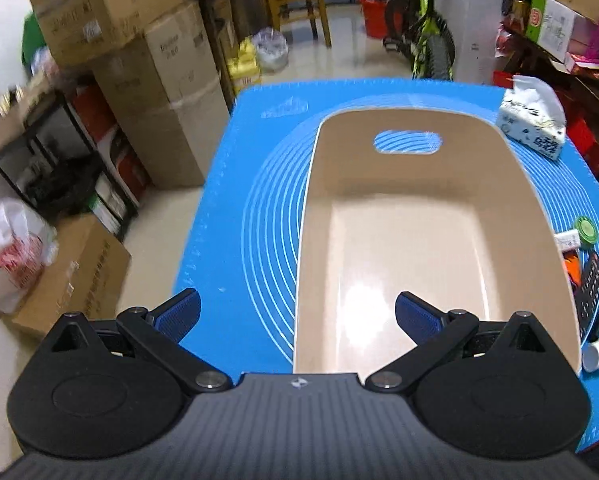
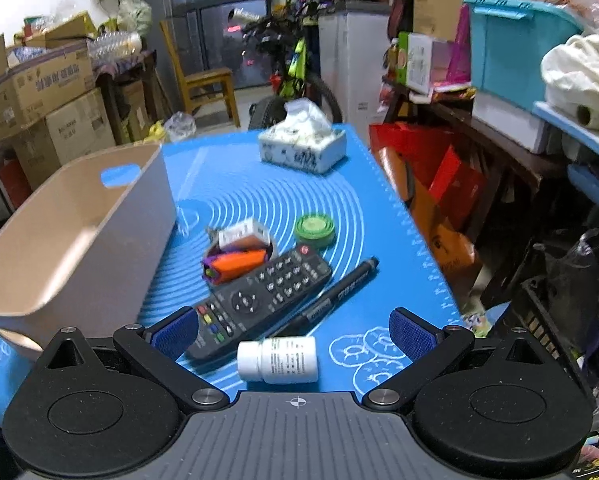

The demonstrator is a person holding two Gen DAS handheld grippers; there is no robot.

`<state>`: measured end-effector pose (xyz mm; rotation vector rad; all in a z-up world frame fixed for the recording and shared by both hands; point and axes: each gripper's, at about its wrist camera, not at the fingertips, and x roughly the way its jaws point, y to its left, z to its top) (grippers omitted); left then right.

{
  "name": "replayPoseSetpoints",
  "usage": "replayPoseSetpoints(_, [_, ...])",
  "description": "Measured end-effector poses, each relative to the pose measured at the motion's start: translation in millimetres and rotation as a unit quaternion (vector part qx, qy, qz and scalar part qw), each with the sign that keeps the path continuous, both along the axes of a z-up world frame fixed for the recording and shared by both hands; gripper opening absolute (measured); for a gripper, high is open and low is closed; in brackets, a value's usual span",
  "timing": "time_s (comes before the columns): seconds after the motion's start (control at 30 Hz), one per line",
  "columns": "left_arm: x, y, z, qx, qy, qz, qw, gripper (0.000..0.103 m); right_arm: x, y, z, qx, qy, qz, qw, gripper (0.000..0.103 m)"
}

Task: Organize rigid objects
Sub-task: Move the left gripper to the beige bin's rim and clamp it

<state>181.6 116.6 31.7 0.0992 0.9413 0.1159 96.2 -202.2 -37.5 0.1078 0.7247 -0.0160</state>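
Left wrist view: your left tool (image 1: pixel 297 312) hangs over the near end of the beige bin (image 1: pixel 515 216), with its blue fingers (image 1: pixel 413 314) spread wide and nothing between them. That bin has nothing inside it and sits on the blue mat (image 1: pixel 235 208) that covers the desk.

Right wrist view: your right tool (image 2: pixel 295 334) is spread wide too and holds nothing. A white pill bottle (image 2: pixel 277 360) lies on its side between the fingers. Just past it lie a black remote (image 2: pixel 259 300) and a black marker pen (image 2: pixel 335 294), side by side. An orange and purple toy (image 2: pixel 235 266) touches the remote's far side, with a small white box (image 2: pixel 243 234) behind it. A green round lid (image 2: pixel 314 230) sits near them. The tissue box (image 2: pixel 302 148) stands at the far end of the mat, well apart.
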Motion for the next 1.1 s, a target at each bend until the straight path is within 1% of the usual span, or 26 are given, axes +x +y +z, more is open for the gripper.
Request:
replayPoseSetpoints(0.03, [5.5,3.2,-4.2,-0.008,0.009,0.002,0.9999,0.102,2.4,0.6,-4.2,-0.004,0.003,0.003,1.000,0.101])
replayPoseSetpoints(0.17, [17.5,6.8,-15.9,-0.012,0.019,-0.014,0.9996,0.102,8.8,2.4,-19.5,-0.021,0.019,0.011,1.000,0.101])
replayPoseSetpoints(0.3, [26.5,17.3,-31.8,-0.038,0.038,-0.016,0.9984,0.101,13.5,-1.7,-31.5,-0.021,0.037,0.003,0.999,0.101])
replayPoseSetpoints(0.37, [28.2,19.6,-37.3,-0.040,0.047,-0.020,0.9979,0.101,13.4,-5.8,-35.2,-0.018,0.038,-0.007,0.999,0.101])
replayPoseSetpoints(0.4, [29.8,19.9,-38.6,-0.041,0.051,-0.022,0.9976,0.098,13.5,-7.4,-36.8,-0.015,0.039,-0.010,0.999,0.101])
replayPoseSetpoints(0.43, [30.2,21.1,-39.2,-0.044,0.053,-0.025,0.9973,0.092,13.9,-9.1,-38.2,-0.011,0.040,-0.014,0.999,0.101])
replayPoseSetpoints(0.47, [30.6,22.9,-40.0,-0.051,0.059,-0.027,0.9966,0.083,14.4,-10.5,-39.1,-0.009,0.042,-0.017,0.999,0.101])
replayPoseSetpoints(0.53, [32.2,26.4,-42.1,-0.060,0.066,-0.027,0.9957,0.083,15.7,-12.6,-41.6,-0.006,0.046,-0.024,0.999,0.101])
replayPoseSetpoints(0.67, [33.0,33.6,-47.8,-0.053,0.074,-0.018,0.9957,0.083,17.5,-10.9,-46.2,-0.012,0.058,-0.026,0.998,0.101])
replayPoseSetpoints(0.73, [32.8,34.8,-49.8,-0.052,0.078,-0.018,0.9954,0.080,16.7,-7.7,-47.8,-0.019,0.060,-0.021,0.998,0.101])
replayPoseSetpoints(0.8, [32.9,34.9,-51.3,-0.053,0.083,-0.021,0.9950,0.073,16.2,-5.2,-48.2,-0.022,0.062,-0.015,0.998,0.101])
replayPoseSetpoints(0.83, [33.0,34.8,-51.9,-0.053,0.086,-0.023,0.9946,0.071,16.0,-4.6,-48.1,-0.021,0.063,-0.011,0.998,0.101])
replayPoseSetpoints(0.87, [33.2,35.1,-52.5,-0.053,0.088,-0.024,0.9944,0.068,15.4,-3.9,-48.2,-0.019,0.063,-0.007,0.998,0.101])
replayPoseSetpoints(0.9, [33.7,34.4,-52.8,-0.054,0.090,-0.026,0.9941,0.061,14.8,-3.5,-48.1,-0.018,0.064,-0.003,0.998,0.101])
replayPoseSetpoints(1.03, [33.5,32.9,-55.6,-0.052,0.097,-0.032,0.9934,0.044,13.7,-1.4,-49.8,-0.027,0.066,0.008,0.997,0.101])
replayPoseSetpoints(1.1, [34.0,32.7,-57.9,-0.052,0.105,-0.032,0.9926,0.022,13.7,-0.5,-51.2,-0.033,0.069,0.014,0.997,0.101])
